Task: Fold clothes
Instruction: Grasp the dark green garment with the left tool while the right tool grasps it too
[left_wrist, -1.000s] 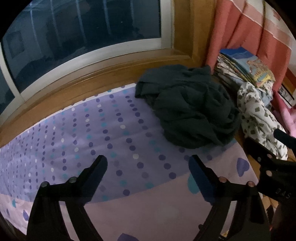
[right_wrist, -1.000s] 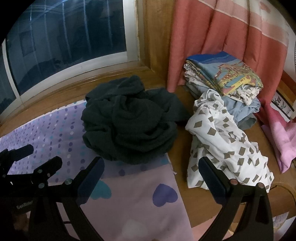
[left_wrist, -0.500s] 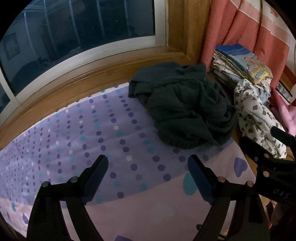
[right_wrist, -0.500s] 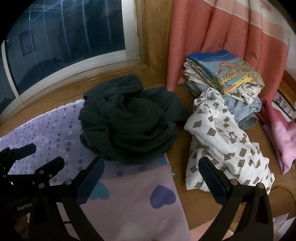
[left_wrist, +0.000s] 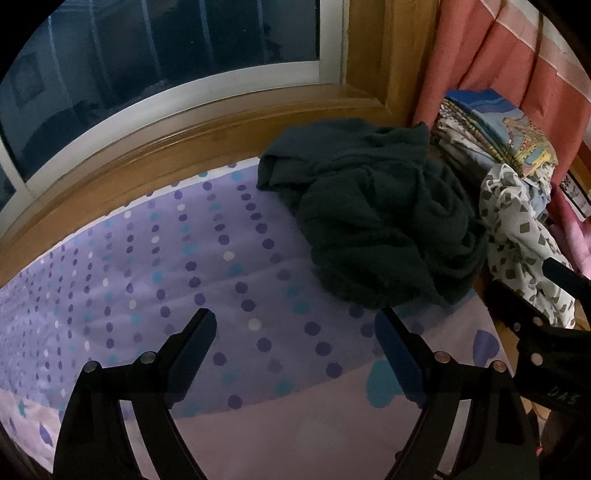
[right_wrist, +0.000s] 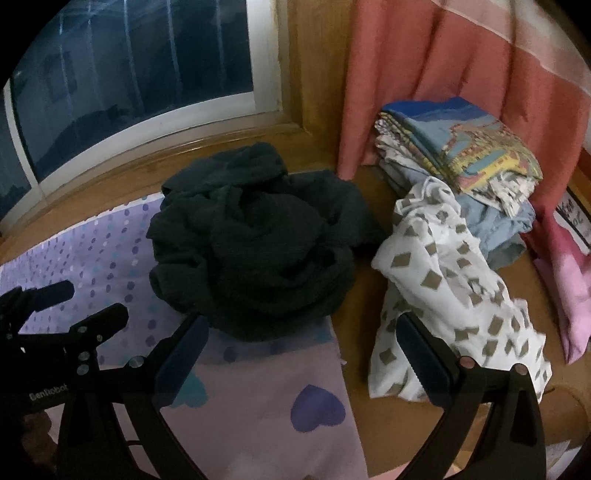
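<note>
The dark garment (right_wrist: 255, 243) lies bunched in a rumpled heap at the far corner of the dotted purple sheet (left_wrist: 155, 280), its far edge spilling onto the wooden ledge (left_wrist: 155, 162) under the window (left_wrist: 155, 55). It looks like a thick, soft knit, heavy enough to sag and hold its creases (a sweater or fleece, by the nubbly texture, though the dim light leaves that unsure). Such cloth should not slip, but it will drag and bunch if lifted from the middle of the mound. In the left wrist view a flatter flap (left_wrist: 280, 170) sticks out at the heap's far left, and a rolled hem runs along the near side; either looks a likelier hold than the crown of the pile, since an edge lets the piece hang open.

Just right of it, a white cloth with brown diamonds (right_wrist: 450, 280) lies loose and crumpled, thinner and lighter by its look. Behind that sits a stack of folded items (right_wrist: 461, 151) against the pink curtain (right_wrist: 461, 66).

The left gripper (left_wrist: 295, 332) hovers over bare sheet with its jaws spread wide and nothing between them; the dark heap lies ahead and to the right, near but apart. The right gripper (right_wrist: 299, 332) is likewise spread wide and empty, the heap's near hem right at its left jaw tip, the white cloth behind its right jaw. Whether either cloth touches a jaw cannot be told.
</note>
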